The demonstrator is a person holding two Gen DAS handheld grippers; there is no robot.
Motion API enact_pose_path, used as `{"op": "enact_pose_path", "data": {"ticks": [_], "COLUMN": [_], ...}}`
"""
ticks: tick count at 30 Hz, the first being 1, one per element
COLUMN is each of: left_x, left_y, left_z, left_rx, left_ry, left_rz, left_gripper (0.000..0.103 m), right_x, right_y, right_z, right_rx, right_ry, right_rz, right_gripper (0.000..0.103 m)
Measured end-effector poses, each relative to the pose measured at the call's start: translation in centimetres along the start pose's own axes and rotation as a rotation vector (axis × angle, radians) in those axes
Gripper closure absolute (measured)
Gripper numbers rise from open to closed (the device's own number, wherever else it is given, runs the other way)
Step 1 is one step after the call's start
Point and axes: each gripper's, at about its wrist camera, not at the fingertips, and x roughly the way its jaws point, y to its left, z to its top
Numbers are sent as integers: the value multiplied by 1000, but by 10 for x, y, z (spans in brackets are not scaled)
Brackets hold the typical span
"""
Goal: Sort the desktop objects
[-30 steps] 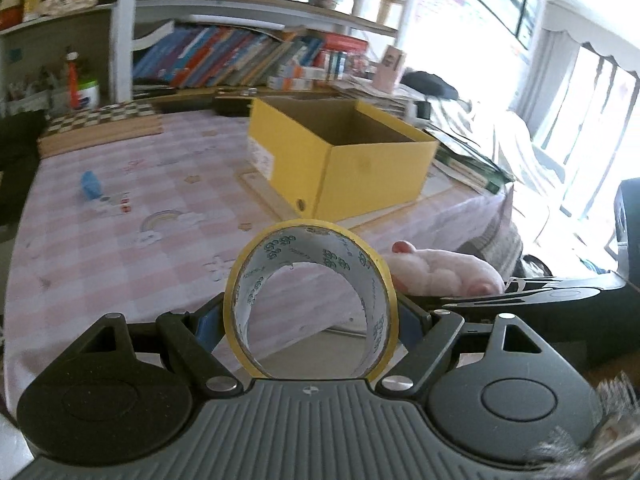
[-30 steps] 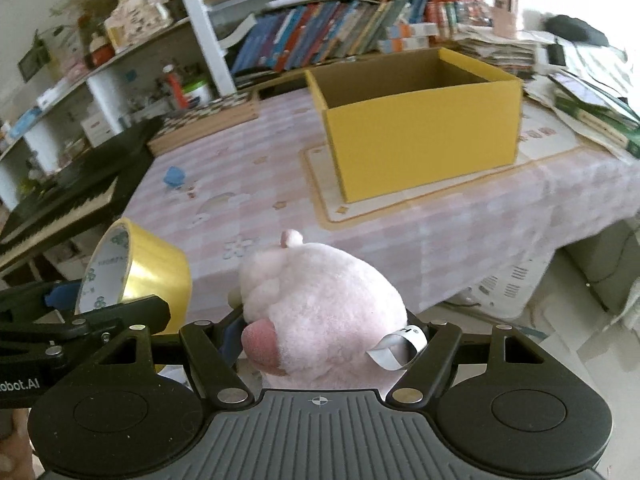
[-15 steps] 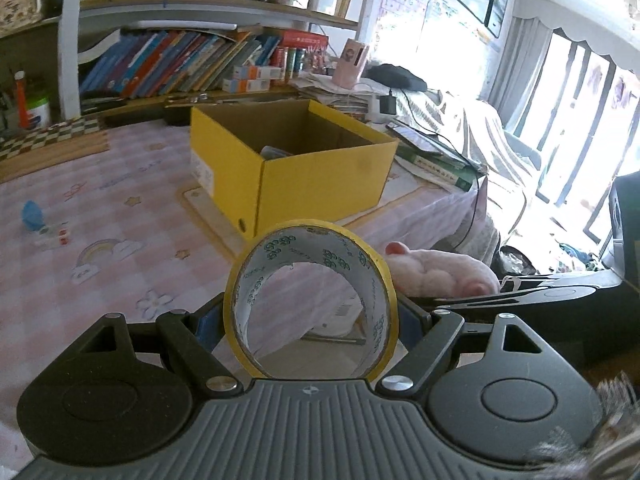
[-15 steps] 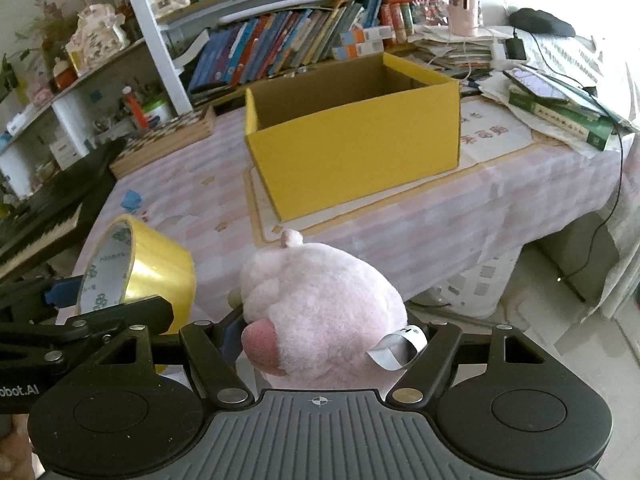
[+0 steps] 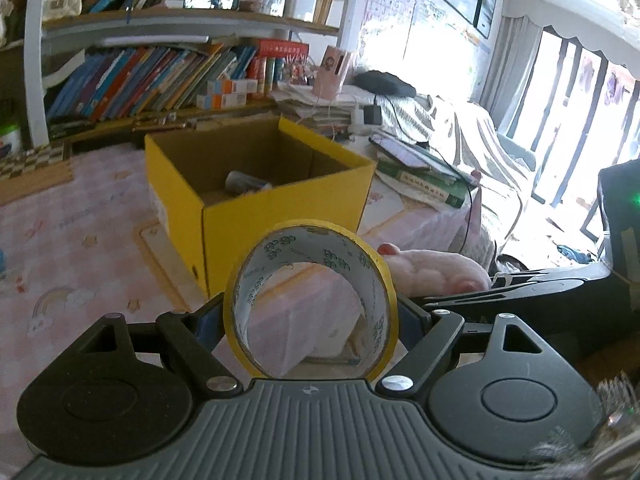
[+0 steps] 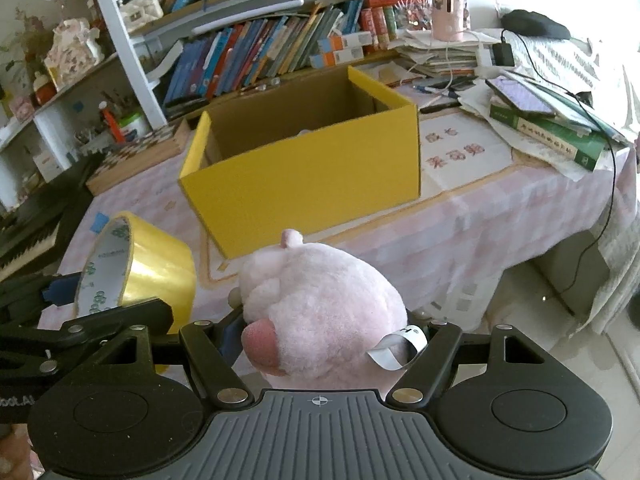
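Left wrist view: my left gripper is clamped on the yellow tape roll, which stands on edge between the fingers, its hole facing the camera. The open yellow box sits ahead on the pink checked tablecloth, some small item lying inside. The pink plush toy shows just right of the roll.

Right wrist view: my right gripper squeezes the plush toy, which bulges above the fingers. The box lies beyond it; the tape roll is held to the left.
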Motion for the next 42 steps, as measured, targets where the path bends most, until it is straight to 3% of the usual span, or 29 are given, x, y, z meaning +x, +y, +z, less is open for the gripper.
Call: {"op": "enact_pose_path", "data": {"ticks": [7,16,25,32,42], "left_x": [18,35,76,124,183], "left_y": [-12,-25,-7,6,21], "left_z": [27,71,114,126,136], "left_rx": [7,51,121,197,234], "left_ry": [-48,-124,-146,-67,76], "left_rz": [26,75,221,298,330], "left_gripper": [22,22,22,22,22], "right_x": [8,11,51,103,169], "right_y": [-23,-39,-36,-30,-6], "right_z": [33,94,153,180,206], "right_rx": [-34,-108,-223,-256,-375], "right_ry": [-46,-187,-258,-196,-63], "right_rz": [21,91,177,210,223], "right_gripper": [29,29,29,29,28]}}
